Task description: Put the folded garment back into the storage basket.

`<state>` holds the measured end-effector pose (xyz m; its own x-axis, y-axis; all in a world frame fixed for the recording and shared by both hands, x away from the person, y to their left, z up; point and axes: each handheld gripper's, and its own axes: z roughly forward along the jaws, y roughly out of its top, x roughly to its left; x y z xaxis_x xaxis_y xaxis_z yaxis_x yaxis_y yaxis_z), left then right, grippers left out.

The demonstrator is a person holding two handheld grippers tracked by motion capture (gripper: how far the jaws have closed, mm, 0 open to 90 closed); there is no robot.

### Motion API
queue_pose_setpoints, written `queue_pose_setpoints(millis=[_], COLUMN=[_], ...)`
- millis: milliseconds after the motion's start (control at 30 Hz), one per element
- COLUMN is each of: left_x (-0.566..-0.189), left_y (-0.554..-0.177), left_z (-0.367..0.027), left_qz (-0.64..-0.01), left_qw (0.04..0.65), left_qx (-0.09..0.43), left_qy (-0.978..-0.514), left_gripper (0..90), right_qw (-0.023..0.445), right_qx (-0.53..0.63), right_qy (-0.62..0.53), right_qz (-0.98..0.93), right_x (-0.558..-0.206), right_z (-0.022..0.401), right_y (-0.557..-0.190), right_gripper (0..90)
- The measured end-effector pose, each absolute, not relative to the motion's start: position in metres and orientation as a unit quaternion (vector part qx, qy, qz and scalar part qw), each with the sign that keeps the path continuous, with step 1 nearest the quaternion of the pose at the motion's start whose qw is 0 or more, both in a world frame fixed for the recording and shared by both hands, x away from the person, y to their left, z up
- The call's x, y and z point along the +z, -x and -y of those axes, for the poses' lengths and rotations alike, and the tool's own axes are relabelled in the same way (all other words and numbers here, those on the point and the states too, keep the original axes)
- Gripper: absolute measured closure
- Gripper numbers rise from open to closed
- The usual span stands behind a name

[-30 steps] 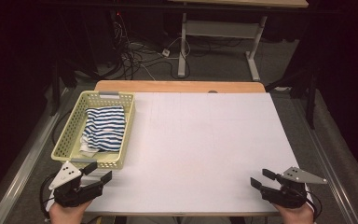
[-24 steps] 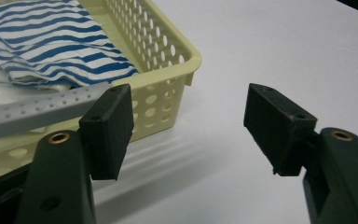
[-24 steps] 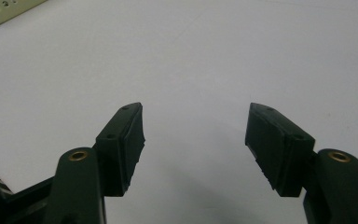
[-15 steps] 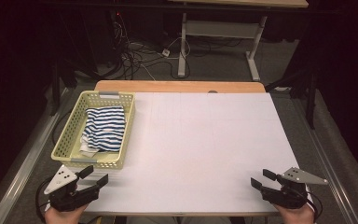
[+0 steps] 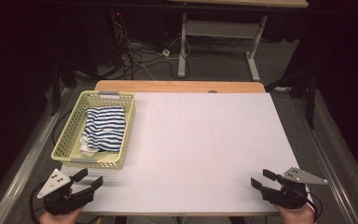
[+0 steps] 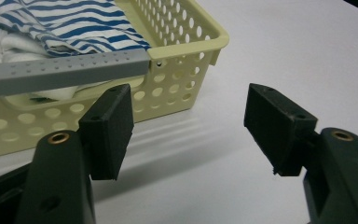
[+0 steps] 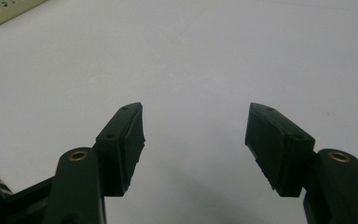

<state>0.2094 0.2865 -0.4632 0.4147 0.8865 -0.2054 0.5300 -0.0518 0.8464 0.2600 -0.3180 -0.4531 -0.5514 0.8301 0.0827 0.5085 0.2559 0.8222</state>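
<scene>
One yellow basket stands on the left part of the white table, and it serves as the landmark here. Its long axis runs from the near edge of the table toward the far edge, with a grey handle at each short end, two in all. Inside the basket lies one blue-and-white striped cloth, folded, its length running along the basket's long axis. The left gripper sits just in front of the basket's near end, jaws spread wide and holding nothing, pointing toward the basket's near right corner. The right gripper is well apart from the basket, at the table's near right corner, jaws likewise released and empty.
</scene>
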Motion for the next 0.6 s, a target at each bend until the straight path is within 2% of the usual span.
queue_pose_setpoints(millis=[600], left_x=[-0.4627], left_y=[-0.2114], left_z=[-0.2870], left_qz=[-0.502], left_qw=[0.475], left_qx=[0.183], left_qy=[-0.699], left_gripper=[32.0], right_qw=[0.188], right_qx=[0.429], right_qy=[-0.435], right_qz=[-0.769], right_x=[-0.4532], right_z=[0.3180], right_y=[-0.2611], right_gripper=[37.8])
